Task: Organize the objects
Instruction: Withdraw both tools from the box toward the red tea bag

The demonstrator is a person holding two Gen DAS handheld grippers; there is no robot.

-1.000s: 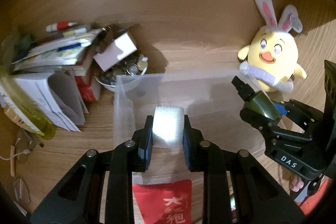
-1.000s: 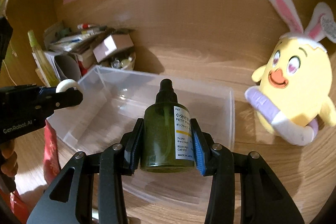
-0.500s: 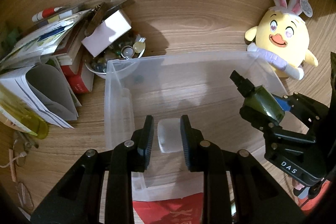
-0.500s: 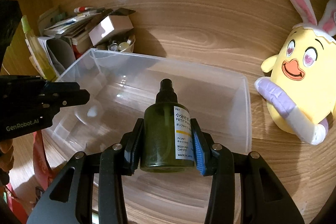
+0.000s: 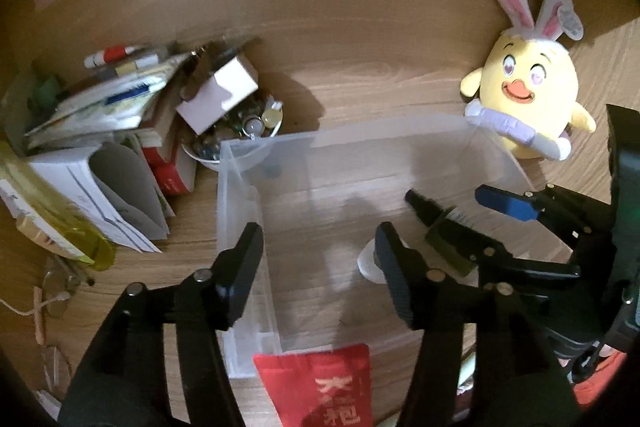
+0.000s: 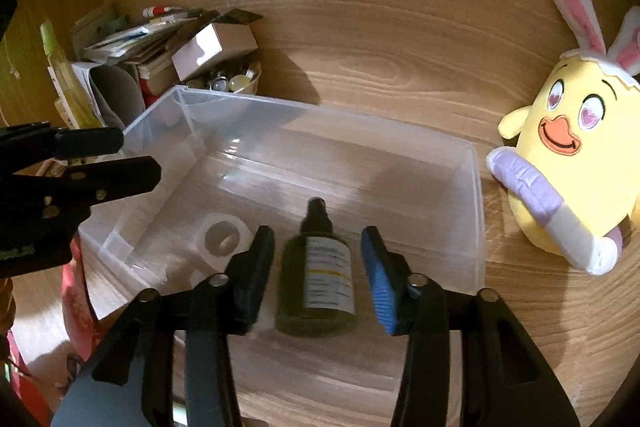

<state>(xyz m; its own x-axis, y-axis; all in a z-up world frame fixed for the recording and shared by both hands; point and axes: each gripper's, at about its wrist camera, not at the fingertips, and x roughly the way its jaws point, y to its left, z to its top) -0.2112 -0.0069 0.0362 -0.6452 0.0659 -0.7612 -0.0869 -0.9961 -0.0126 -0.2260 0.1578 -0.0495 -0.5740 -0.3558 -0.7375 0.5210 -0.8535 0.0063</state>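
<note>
Right wrist view: the right gripper (image 6: pixel 318 267) had just spread its jaws, and the green bottle (image 6: pixel 320 279) sat loose between them, apparently inside the clear bin (image 6: pixel 476 195). The left gripper (image 5: pixel 320 267) had also just opened, empty, with the white tape roll (image 6: pixel 222 239) on the bin floor.

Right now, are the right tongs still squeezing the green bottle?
Apart. The right wrist view shows gaps on both sides of the green bottle between the just-opened right tongs; it is inside the clear bin.
</note>
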